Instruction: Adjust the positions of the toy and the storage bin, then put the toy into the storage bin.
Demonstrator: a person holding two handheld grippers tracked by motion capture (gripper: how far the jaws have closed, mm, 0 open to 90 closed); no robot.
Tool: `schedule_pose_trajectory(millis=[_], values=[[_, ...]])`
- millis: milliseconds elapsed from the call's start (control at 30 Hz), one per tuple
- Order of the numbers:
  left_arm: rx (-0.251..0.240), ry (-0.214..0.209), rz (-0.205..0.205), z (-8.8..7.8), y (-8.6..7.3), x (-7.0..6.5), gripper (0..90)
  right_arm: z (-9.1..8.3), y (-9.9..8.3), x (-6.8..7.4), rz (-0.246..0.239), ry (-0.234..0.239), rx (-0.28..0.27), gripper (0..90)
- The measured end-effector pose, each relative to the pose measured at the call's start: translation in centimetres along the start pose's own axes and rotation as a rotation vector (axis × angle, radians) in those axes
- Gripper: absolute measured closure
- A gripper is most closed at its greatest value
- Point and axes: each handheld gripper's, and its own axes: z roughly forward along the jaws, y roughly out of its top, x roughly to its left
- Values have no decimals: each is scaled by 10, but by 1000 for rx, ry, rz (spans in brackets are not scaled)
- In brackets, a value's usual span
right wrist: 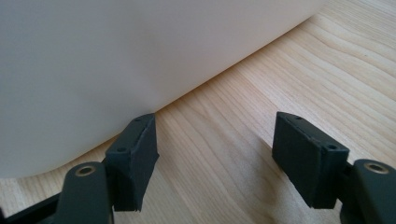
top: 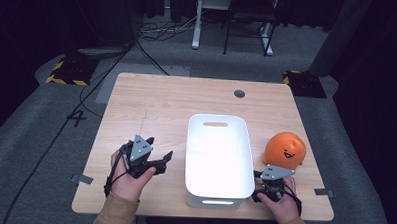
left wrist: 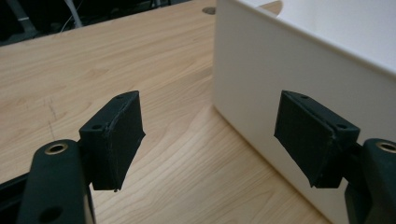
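Note:
A white plastic bin [top: 217, 157] stands empty in the middle of the wooden table [top: 151, 105], with handle slots in its far and near ends. An orange round toy with a smiling face [top: 285, 149] sits just right of the bin. My left gripper [top: 160, 148] rests open to the left of the bin. In the left gripper view its jaws [left wrist: 210, 135] hold nothing, and the bin's wall [left wrist: 289, 65] rises close at the right. My right gripper [top: 262, 177] is open at the bin's near right corner, just in front of the toy. Its jaws [right wrist: 215, 154] are empty beside the bin wall [right wrist: 93, 60].
A round cable hole [top: 239, 93] lies near the table's far edge. On the floor beyond are cables, yellow-and-black striped blocks [top: 68, 71] and white furniture legs [top: 195, 27]. Bare wood spreads left of and behind the bin.

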Motion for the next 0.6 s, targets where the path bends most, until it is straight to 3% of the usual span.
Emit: schedule_pose_trajectory(millis=[200, 300, 600], values=[[61, 23, -18, 12, -16, 19, 247, 0, 0, 0, 0, 1, 1, 316], [121, 42, -35, 21, -29, 31, 247, 0, 0, 0, -1, 0, 0, 316], [187, 69, -76, 33, -47, 47, 243, 0, 0, 0, -1, 0, 4, 319]])
